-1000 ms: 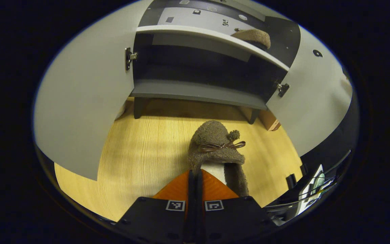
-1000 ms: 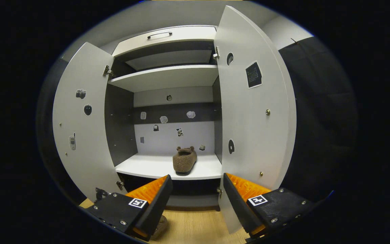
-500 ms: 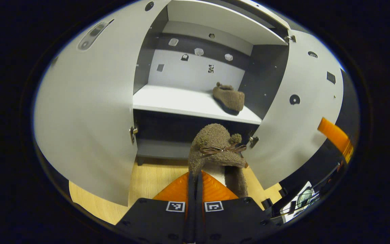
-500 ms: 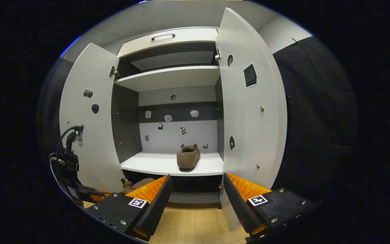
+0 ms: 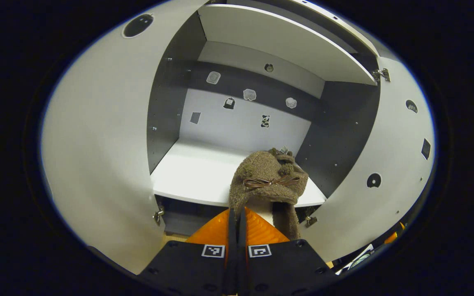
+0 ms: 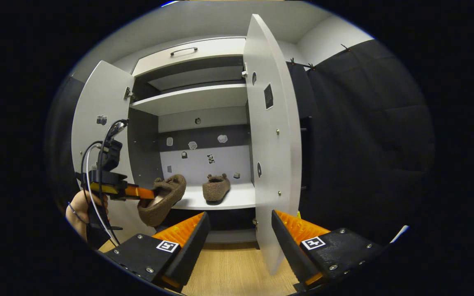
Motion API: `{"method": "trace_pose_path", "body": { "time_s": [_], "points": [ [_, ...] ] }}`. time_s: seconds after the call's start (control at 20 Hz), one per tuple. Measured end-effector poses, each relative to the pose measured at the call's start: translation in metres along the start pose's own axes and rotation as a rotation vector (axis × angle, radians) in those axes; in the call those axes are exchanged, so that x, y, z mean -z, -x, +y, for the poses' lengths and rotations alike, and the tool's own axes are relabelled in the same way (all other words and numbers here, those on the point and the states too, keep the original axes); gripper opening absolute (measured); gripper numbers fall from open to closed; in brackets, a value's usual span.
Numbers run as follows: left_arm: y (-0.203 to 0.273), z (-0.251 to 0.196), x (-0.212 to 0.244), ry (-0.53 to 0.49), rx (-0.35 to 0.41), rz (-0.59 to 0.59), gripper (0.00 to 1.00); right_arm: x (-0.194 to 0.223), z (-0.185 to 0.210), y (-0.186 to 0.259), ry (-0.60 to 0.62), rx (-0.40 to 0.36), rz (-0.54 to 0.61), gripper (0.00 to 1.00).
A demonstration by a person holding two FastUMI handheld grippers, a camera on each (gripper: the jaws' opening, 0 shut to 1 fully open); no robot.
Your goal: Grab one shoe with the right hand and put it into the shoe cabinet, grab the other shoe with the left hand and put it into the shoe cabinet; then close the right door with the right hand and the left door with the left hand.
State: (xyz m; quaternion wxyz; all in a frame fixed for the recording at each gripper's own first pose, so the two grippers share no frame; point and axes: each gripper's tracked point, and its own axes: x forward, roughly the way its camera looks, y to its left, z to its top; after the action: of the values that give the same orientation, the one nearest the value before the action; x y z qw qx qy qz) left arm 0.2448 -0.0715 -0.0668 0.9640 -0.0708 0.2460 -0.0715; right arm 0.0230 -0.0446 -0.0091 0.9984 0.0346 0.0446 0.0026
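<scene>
My left gripper [image 5: 237, 211] is shut on the heel rim of a brown fuzzy slipper [image 5: 266, 181] with a thin bow, held in the air just in front of the white shelf [image 5: 191, 174] of the open shoe cabinet. In the right gripper view the same slipper [image 6: 161, 200] hangs toe-up from the left gripper [image 6: 147, 193], at the shelf's left front edge. The other brown slipper [image 6: 216, 188] rests on that shelf [image 6: 241, 199], right of centre. My right gripper [image 6: 240, 216] stands open, low before the cabinet, holding nothing.
Both grey doors stand open: the left door [image 6: 101, 102] behind the left gripper, the right door [image 6: 272, 135] edge-on above my right gripper's right finger. A hand [image 6: 77, 209] holds the left gripper. An upper shelf [image 6: 191, 98] and a drawer [image 6: 187, 51] sit above. Wooden floor [image 6: 233, 271] lies below.
My left gripper has lifted the slipper off the floor up to shelf height and closer to the cabinet. The right gripper has turned slightly right, so the right door now shows edge-on.
</scene>
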Motion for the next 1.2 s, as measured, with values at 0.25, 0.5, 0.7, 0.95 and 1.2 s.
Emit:
{"method": "trace_pose_path", "body": {
  "time_s": [0.25, 0.5, 0.7, 0.95, 1.2],
  "points": [
    [-0.055, 0.008, -0.041, 0.011, -0.038, -0.012, 0.07, -0.003, -0.023, 0.01, -0.014, 0.033, -0.018, 0.92],
    [-0.108, 0.018, -0.06, 0.006, -0.079, 0.009, 0.07, 0.001, -0.04, 0.011, -0.028, 0.065, -0.012, 0.92],
    [-0.141, 0.027, -0.061, -0.035, -0.109, 0.029, 0.07, 0.01, -0.05, 0.005, -0.026, 0.082, 0.009, 0.92],
    [-0.159, 0.035, -0.053, -0.072, -0.134, 0.06, 0.07, 0.018, -0.055, -0.003, -0.045, 0.083, 0.026, 0.92],
    [-0.151, 0.036, -0.073, -0.106, -0.13, -0.013, 0.14, 0.023, -0.054, -0.013, -0.061, 0.082, 0.037, 0.92]
  ]
}}
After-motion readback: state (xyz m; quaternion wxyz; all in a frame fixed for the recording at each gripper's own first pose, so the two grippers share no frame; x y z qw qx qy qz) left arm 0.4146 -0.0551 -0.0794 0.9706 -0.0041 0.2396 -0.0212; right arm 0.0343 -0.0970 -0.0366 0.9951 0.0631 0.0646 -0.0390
